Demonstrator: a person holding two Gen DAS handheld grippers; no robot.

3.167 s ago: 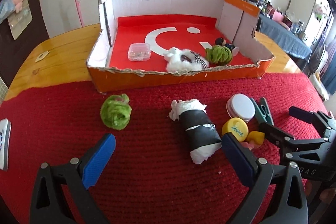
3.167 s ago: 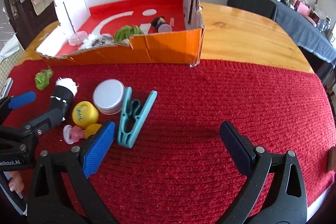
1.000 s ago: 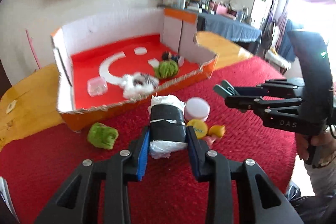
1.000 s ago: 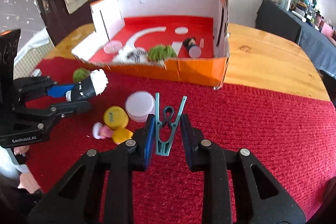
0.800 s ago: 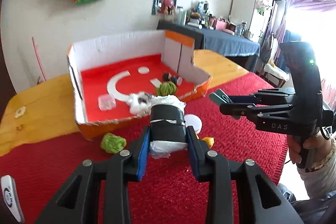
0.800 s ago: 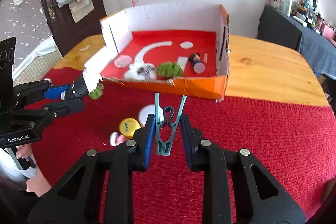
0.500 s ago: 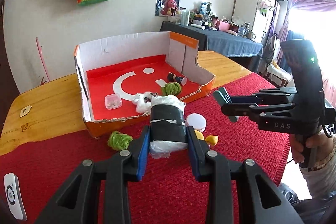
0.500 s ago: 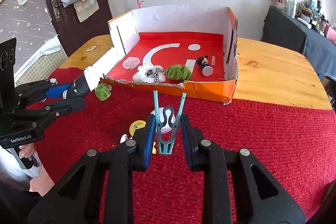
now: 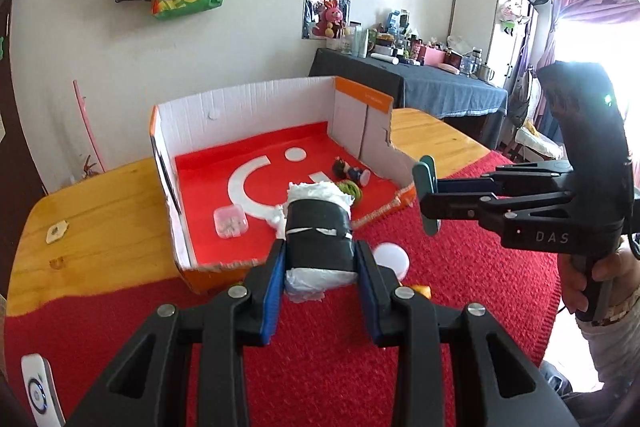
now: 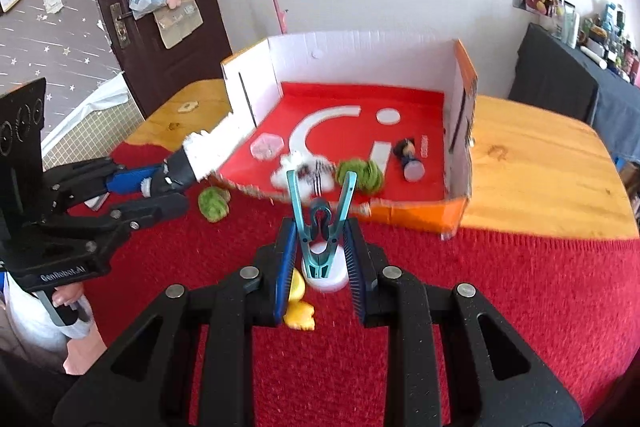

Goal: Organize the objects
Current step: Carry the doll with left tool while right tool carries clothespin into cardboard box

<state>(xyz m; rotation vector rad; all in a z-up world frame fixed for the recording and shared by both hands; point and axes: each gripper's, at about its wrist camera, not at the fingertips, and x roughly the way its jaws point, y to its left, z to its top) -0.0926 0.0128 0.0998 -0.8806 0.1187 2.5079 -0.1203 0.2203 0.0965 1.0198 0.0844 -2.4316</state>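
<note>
My left gripper (image 9: 320,267) is shut on a black-wrapped white roll (image 9: 318,235), held above the red mat just in front of the orange cardboard box (image 9: 176,211). The same roll (image 10: 192,159) shows in the right wrist view, at the box's left wall. My right gripper (image 10: 320,251) is shut on a teal clothes peg (image 10: 320,223), its prongs pointing up toward the box (image 10: 420,219). From the left wrist view the peg (image 9: 426,187) shows end-on by the box's right front corner.
Inside the box lie a clear case (image 9: 230,221), a white fluffy toy (image 10: 304,175), a green ball (image 10: 360,175) and a small doll (image 10: 408,155). On the red mat (image 10: 520,307) are another green ball (image 10: 214,203), a white round lid (image 9: 392,259) and yellow pieces (image 10: 298,307).
Both grippers have risen with their loads and the box looks lower and farther below them. The roll and peg stay gripped.
</note>
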